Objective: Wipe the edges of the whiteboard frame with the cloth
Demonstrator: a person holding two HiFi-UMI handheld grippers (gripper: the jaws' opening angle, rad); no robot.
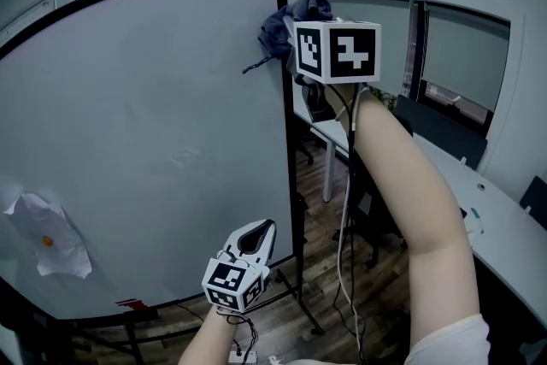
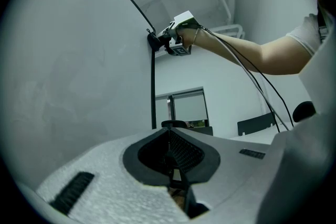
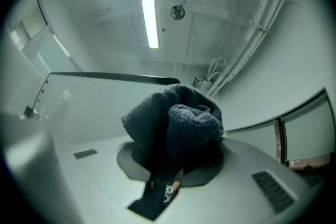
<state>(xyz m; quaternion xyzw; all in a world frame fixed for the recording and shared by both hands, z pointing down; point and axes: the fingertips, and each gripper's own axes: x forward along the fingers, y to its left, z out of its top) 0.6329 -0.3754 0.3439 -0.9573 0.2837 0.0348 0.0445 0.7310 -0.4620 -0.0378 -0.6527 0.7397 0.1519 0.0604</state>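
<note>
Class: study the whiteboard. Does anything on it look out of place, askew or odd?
A crumpled white paper with an orange spot sticks low on the left of the whiteboard, wrinkled and hanging askew. A red mark lies near its bottom edge. Nothing else stands out.

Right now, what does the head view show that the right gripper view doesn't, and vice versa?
Only the head view: the left hand-held gripper low beside the whiteboard's right edge, a crumpled paper stuck on the board's lower left, a desk and wooden floor. Only the right gripper view: the ceiling light, ceiling pipes and the cloth's label. Both: the dark cloth clamped in the right hand-held gripper, up by the top right corner of the black frame.
</note>
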